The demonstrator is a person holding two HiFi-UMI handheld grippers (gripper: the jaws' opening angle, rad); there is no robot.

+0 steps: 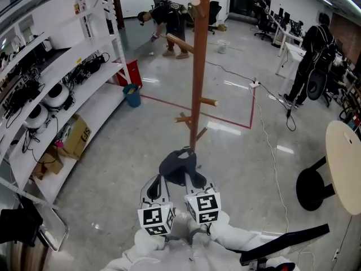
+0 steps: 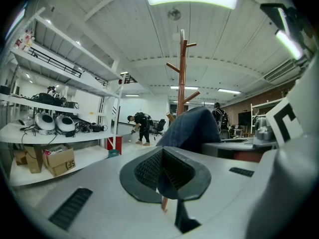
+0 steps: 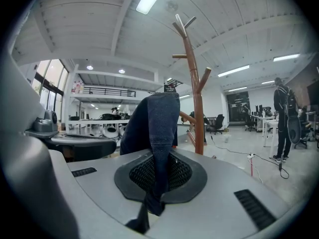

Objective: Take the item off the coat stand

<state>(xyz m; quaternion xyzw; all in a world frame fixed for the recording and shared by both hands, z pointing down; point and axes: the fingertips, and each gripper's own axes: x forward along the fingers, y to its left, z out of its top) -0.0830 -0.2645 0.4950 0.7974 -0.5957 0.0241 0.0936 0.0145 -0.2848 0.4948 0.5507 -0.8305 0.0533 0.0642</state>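
Fingers (image 2: 143, 171) of left gripper (image 2: 162, 176) and right gripper (image 3: 158, 176) clamp dark cloth (image 1: 178, 164) (near coat stand (image 1: 198, 66)).

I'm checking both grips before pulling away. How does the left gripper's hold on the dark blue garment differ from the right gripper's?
The left gripper pinches a fold of the dark blue garment; the right gripper clamps a narrow seamed band, with a tail poking through its jaws. Past the left gripper the cloth bulges up to the right; past the right gripper it rises straight. Both are shut on it, apart from the coat stand.
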